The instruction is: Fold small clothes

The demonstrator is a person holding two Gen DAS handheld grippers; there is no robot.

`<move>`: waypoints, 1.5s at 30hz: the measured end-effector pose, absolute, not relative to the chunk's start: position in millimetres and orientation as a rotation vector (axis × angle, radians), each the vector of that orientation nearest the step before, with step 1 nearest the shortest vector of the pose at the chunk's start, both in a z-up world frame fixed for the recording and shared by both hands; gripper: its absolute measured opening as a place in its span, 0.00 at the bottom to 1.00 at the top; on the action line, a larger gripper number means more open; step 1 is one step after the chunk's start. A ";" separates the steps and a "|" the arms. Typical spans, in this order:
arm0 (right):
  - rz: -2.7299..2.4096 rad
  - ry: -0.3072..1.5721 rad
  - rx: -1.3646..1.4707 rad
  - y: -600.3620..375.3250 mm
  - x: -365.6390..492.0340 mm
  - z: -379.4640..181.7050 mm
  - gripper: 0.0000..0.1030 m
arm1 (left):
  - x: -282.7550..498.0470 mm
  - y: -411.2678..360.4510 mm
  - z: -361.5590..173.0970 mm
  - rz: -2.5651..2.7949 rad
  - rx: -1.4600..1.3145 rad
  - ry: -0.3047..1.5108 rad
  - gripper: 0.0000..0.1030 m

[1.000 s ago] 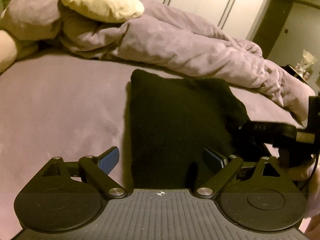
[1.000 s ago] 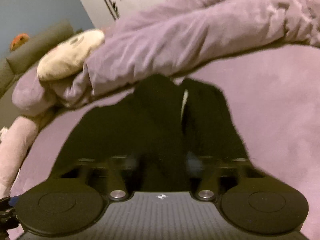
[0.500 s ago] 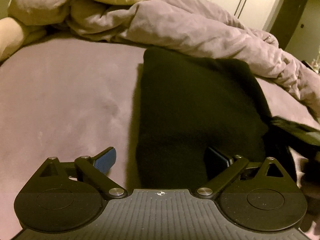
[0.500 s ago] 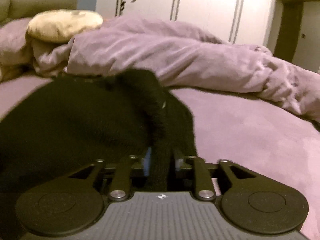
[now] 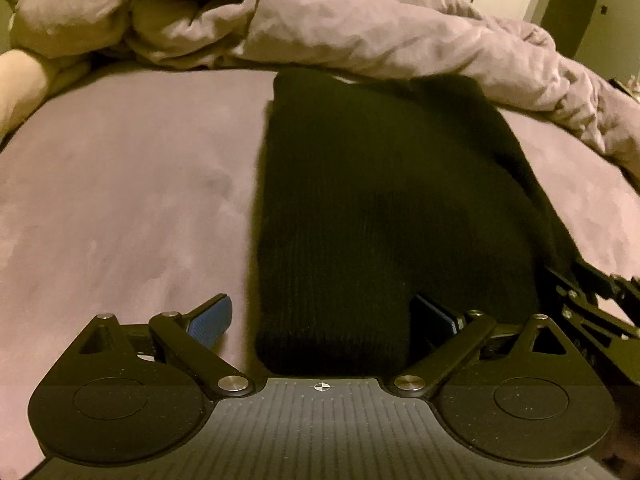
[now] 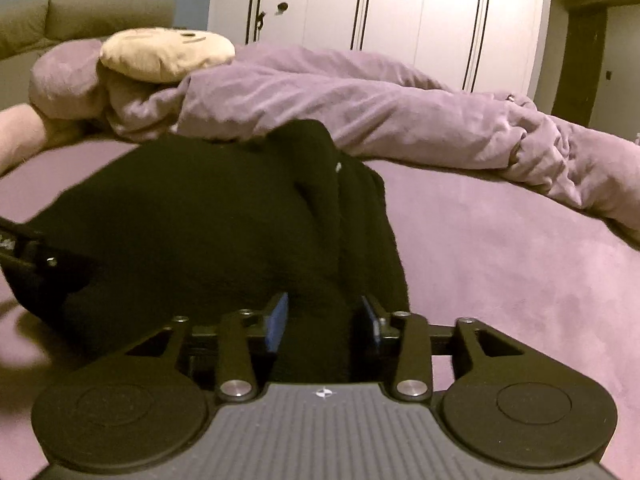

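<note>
A black knit garment [image 5: 384,208] lies folded into a long panel on the purple bed [image 5: 120,200]. My left gripper [image 5: 322,320] is open, its blue pads wide apart astride the garment's near left corner. My right gripper [image 6: 322,322] has its blue pads on either side of a bunched fold of the same black garment [image 6: 200,232] at its right edge, with a small gap on each side. The right gripper's body also shows in the left wrist view [image 5: 592,304], at the garment's right side.
A rumpled purple duvet [image 5: 380,32] runs along the far side of the bed, touching the garment's far end. A cream plush pillow [image 6: 168,54] lies on it at left. White wardrobe doors [image 6: 400,8] stand behind.
My left gripper has moved closer to the garment's near edge. My right gripper has swung round to face the duvet, lowered the sleeve fold onto the garment, and its pads have parted a little.
</note>
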State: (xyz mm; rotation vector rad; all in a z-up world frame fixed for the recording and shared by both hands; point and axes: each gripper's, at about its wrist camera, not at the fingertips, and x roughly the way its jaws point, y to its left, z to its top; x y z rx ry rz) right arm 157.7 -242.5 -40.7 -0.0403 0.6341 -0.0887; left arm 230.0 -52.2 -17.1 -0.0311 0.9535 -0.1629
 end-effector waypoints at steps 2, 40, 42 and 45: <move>-0.086 0.646 -0.032 -244.4 160.1 -42.2 0.42 | 229.3 -52.7 -18.0 -0.157 -0.027 0.962 0.97; -0.115 0.915 0.197 -229.1 49.2 -4.6 0.96 | 114.4 -29.8 13.0 -0.124 -0.028 1.004 1.00; -0.089 0.904 0.369 -243.7 49.0 -9.2 0.96 | 114.2 -27.2 13.4 -0.103 -0.042 1.007 1.00; -0.080 0.840 0.688 -276.5 56.0 -22.7 0.96 | 113.3 -21.9 12.0 -0.100 -0.095 1.013 1.00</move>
